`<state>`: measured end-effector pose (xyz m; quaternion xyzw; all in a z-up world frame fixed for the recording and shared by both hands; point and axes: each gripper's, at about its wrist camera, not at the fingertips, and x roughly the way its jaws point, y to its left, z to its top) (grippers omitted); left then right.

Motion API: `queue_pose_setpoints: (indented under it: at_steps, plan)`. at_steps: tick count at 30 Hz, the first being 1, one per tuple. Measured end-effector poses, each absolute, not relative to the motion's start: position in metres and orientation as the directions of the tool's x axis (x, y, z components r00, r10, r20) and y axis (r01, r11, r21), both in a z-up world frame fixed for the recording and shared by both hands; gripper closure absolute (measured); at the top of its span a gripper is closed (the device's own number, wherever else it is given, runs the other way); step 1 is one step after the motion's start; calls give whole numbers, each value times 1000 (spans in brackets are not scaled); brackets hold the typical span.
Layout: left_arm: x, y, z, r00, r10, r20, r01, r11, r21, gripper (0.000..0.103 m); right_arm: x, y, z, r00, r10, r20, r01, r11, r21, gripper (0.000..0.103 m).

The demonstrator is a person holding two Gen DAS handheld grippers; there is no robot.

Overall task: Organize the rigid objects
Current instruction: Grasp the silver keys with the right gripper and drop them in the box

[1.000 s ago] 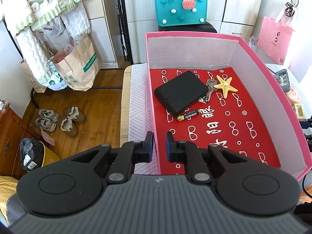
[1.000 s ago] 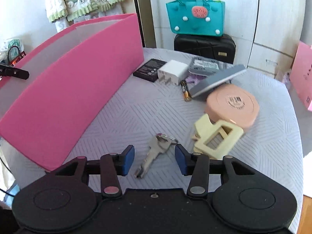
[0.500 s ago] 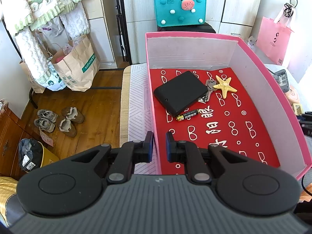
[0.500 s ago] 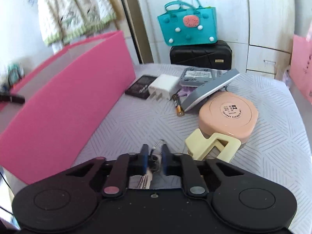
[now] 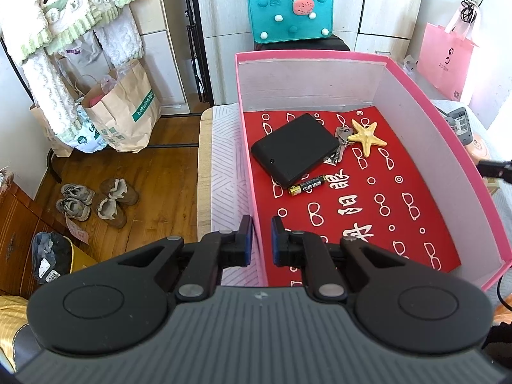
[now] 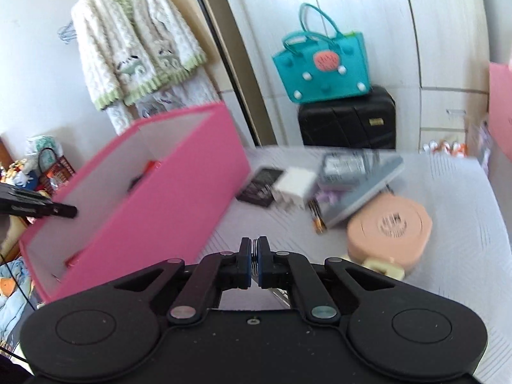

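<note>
Left wrist view
Your left tool: narrow, its two fingers straddling the near-left wall of the pink box, seemingly steadying it.
Already inside: a black case, a battery, a starfish and a bunch of keys on the red lining.

Right wrist view
Your right tool: pinched on a key, lifted off the tabletop; only its metal edge shows between the pads.
Direction to go: the box opening lies to your left and slightly ahead of the key, so the carry likely runs left over the near wall.
Left behind: a white charger, a peach round case and other bits, blurred.
</note>
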<state>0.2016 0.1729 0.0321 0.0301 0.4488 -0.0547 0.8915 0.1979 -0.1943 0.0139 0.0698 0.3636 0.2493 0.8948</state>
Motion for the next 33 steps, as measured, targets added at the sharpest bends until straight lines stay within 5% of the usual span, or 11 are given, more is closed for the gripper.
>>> queue_pose_setpoints:
  at_steps: [20,33]
  plan:
    - [198,169,35,586,-57,-808,181,981,62,92,222,-120,110,483,741,-467,-699,647,304,98]
    - [195,171,39,588,-60,-807,191,979,67,92,268,-37,44,343,692,-635,-703,637,315,97]
